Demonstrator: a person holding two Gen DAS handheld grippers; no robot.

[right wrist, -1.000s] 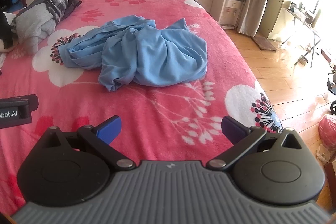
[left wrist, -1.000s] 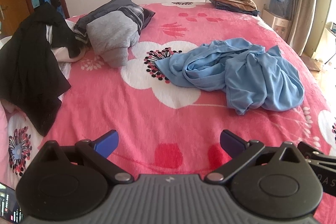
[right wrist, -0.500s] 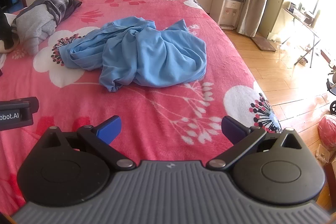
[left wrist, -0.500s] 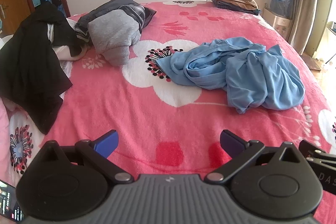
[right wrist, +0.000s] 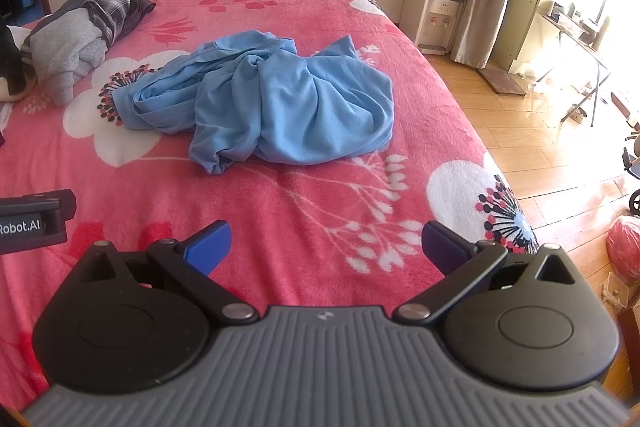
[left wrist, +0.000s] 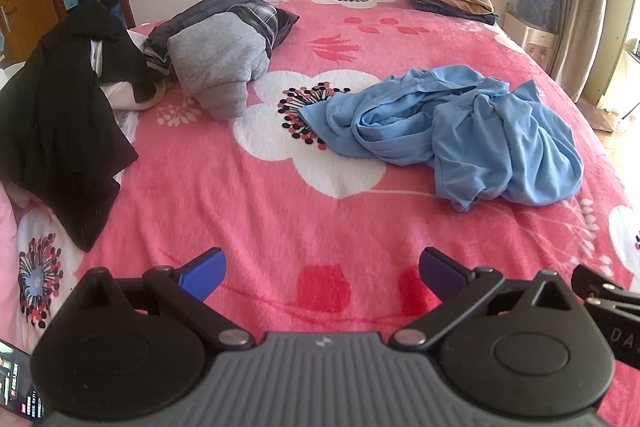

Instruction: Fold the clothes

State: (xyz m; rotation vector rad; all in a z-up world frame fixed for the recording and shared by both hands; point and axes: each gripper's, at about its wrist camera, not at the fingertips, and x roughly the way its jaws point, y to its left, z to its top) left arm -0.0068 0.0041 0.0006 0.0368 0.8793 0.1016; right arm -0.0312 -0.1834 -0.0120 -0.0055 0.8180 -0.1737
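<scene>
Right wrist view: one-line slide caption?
Open right gripper above pink floral blanket, facing crumpled blue garment; nothing grasped.

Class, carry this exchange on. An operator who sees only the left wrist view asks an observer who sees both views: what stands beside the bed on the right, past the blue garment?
Observer: A small table on thin metal legs stands on the wooden floor by the bright window.
Operator: Is anything lying on the floor nearer to us?
Observer: A red bundle sits on the floor at the right edge of the right wrist view.
Operator: How is the right gripper set?
Observer: The right gripper is open and holds nothing. It is above the pink blanket, short of the blue garment.
</scene>
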